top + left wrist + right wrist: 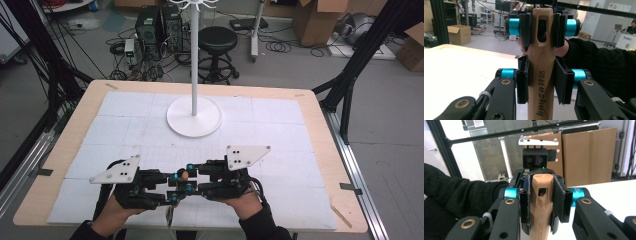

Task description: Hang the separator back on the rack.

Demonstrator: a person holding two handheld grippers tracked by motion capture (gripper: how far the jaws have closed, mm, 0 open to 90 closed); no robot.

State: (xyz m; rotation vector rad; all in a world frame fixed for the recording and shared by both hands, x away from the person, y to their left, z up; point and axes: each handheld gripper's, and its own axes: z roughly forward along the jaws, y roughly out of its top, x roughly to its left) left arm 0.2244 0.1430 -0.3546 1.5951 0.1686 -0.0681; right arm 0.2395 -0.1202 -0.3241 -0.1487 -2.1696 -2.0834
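A light wooden tool handle with a slotted end and dark printed lettering is held between both grippers above the front of the table. In the left gripper view my left gripper is shut on the handle's lower part, pads against both sides. Farther along, my right gripper clamps the slotted end. From the right gripper view, my right gripper is shut on the handle, with the left gripper facing it just behind. In the high view the left gripper and right gripper meet nose to nose around the handle.
A white stand with a round base and a tall pole rises at the table's middle back. White gridded sheets cover the wooden table. Beyond the far edge are a black stool, cables and cardboard boxes.
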